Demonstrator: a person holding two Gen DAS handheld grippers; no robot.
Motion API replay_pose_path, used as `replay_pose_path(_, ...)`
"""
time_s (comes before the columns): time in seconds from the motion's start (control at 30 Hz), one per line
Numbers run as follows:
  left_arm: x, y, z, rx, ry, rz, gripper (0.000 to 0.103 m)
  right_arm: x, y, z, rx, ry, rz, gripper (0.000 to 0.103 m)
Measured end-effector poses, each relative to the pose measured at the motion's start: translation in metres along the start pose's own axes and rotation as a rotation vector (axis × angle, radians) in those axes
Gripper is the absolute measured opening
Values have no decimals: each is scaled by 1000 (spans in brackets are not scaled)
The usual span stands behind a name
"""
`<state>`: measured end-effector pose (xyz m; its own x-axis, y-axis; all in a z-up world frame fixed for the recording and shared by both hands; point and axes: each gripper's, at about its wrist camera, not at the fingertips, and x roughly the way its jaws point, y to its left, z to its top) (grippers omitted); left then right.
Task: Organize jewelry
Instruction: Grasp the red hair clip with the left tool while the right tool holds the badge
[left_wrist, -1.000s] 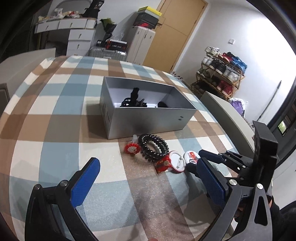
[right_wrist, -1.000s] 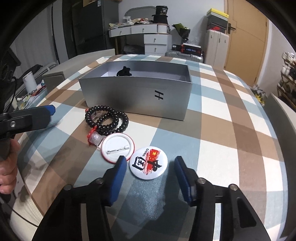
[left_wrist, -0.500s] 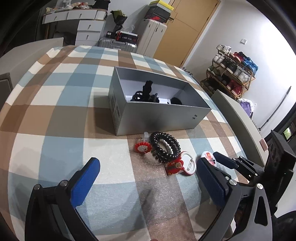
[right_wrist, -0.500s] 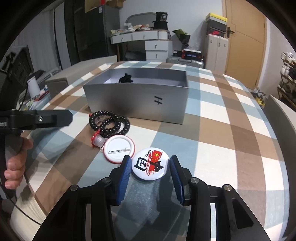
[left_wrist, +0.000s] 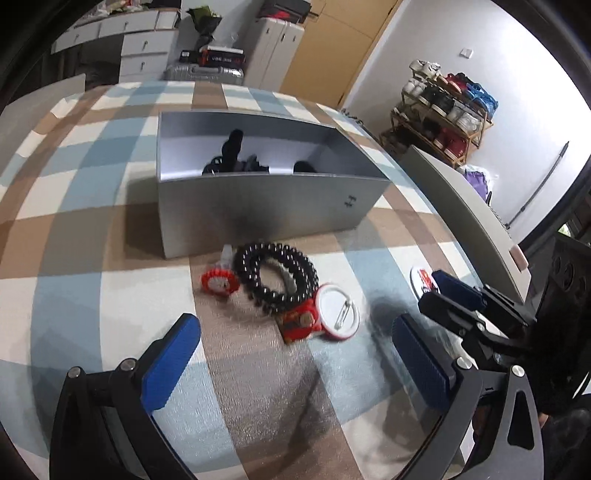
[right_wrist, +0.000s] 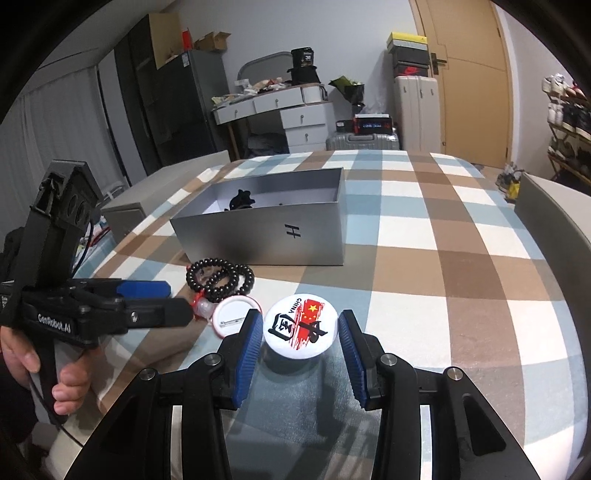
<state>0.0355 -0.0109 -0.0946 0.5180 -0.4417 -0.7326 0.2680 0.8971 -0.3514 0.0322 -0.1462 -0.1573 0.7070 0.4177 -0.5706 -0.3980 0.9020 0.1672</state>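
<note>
Right gripper (right_wrist: 301, 338) clamped on round white China-flag pin badge (right_wrist: 297, 326); left gripper (left_wrist: 295, 354) wide, empty. Lift level, carry far-left into grey rectangular metal box (right_wrist: 266, 236).

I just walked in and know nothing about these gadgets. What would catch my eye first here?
Probably the round white badge with red and black print, pinched between the blue pads of the right gripper just above the checked tablecloth. Beside it lie a coil of dark beads and a badge lying face down, in front of an open silver box. The left gripper hangs open over them.
</note>
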Motion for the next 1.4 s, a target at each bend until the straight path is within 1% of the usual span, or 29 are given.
replay_pose_path(0.07,2,-3,0,17,18,14,75,-1,-1,-1,3,-5,2,41)
replay_pose_path(0.1,4,-4,0,28,27,22,68,-1,-1,-1,7,-7,5,41)
replay_pose_path(0.13,7,-6,0,44,39,26,54,-1,-2,-1,11,-8,7,41)
replay_pose_path(0.17,9,-8,-1,56,49,27,43,-1,-3,-1,13,-9,8,41)
replay_pose_path(0.23,13,-13,-1,74,54,38,34,-1,-4,-2,17,-9,9,41)
replay_pose_path(0.3,13,-14,-1,82,55,43,30,-1,-5,-2,19,-8,12,41)
replay_pose_path(0.33,14,-14,-1,83,56,44,23,-1,-5,-2,20,-8,13,41)
replay_pose_path(0.37,14,-14,-1,83,55,51,19,-1,-6,-2,21,-8,14,41)
replay_pose_path(0.4,14,-13,-1,80,56,54,18,-2,-6,-3,22,-8,15,41)
replay_pose_path(0.5,13,-9,1,51,59,35,17,-2,-6,-3,25,-7,15,41)
replay_pose_path(0.63,10,-11,0,50,54,44,17,-4,-7,-3,30,-11,14,41)
replay_pose_path(0.93,-6,-22,-2,96,37,45,17,-11,5,-2,-11,-9,27,41)
replay_pose_path(1.07,-16,-23,-1,104,10,50,17,-12,9,-1,-5,-1,33,41)
replay_pose_path(1.2,-26,-21,2,97,-22,53,17,-13,9,2,39,10,96,41)
replay_pose_path(1.27,-31,-20,6,94,-41,56,17,-16,11,5,49,6,112,41)
replay_pose_path(1.33,-35,-20,9,92,-55,64,17,-17,14,8,44,0,115,41)
replay_pose_path(1.4,-37,-20,15,93,-66,94,17,-20,19,14,27,-11,113,41)
